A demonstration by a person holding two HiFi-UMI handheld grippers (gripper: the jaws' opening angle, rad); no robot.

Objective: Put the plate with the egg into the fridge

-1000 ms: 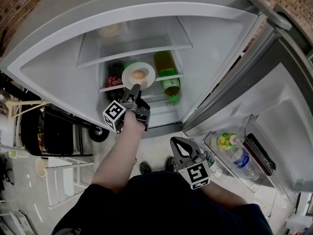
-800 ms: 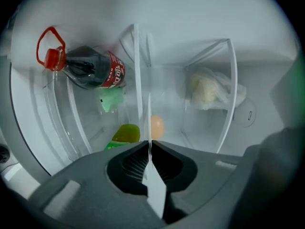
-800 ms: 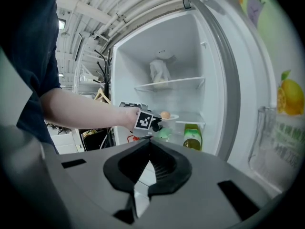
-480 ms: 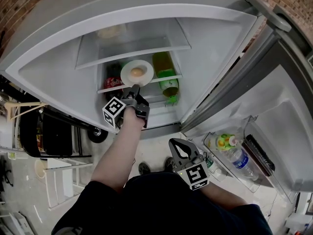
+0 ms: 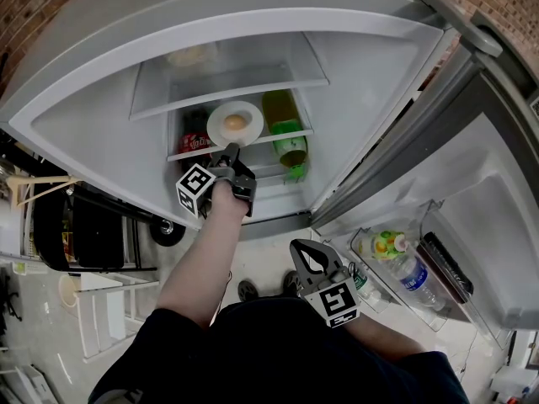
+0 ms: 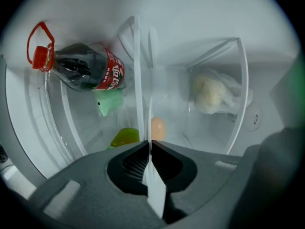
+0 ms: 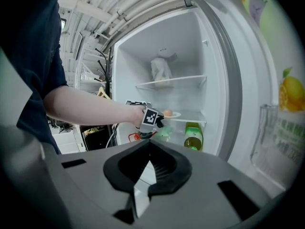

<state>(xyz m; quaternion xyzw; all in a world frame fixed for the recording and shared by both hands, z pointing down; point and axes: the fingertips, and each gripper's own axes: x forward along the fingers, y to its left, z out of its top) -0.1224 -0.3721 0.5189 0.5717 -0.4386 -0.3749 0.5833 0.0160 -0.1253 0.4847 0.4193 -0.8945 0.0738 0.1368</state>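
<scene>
A white plate [image 5: 253, 121] carrying a brown egg [image 5: 236, 122] hangs at the front of the fridge's middle shelf [image 5: 290, 132]. My left gripper [image 5: 230, 149] is shut on the plate's near rim. In the left gripper view the plate [image 6: 150, 120] shows edge-on between the shut jaws of the left gripper [image 6: 150, 144], with the egg [image 6: 157, 128] just beyond. The right gripper view shows the left gripper [image 7: 159, 120] holding the plate [image 7: 174, 114] inside the fridge. My right gripper [image 5: 313, 255] stays low near my body, shut and empty.
On the middle shelf stand a cola bottle [image 5: 195, 138] and a green bottle [image 5: 287, 124]. A bagged item [image 5: 190, 55] lies on the upper shelf. The open fridge door [image 5: 497, 192] at right holds bottles [image 5: 410, 274] in its rack. A dark trolley [image 5: 76, 225] stands at left.
The left gripper has carried the plate with the egg slightly deeper toward the middle shelf. The right gripper has barely moved.
</scene>
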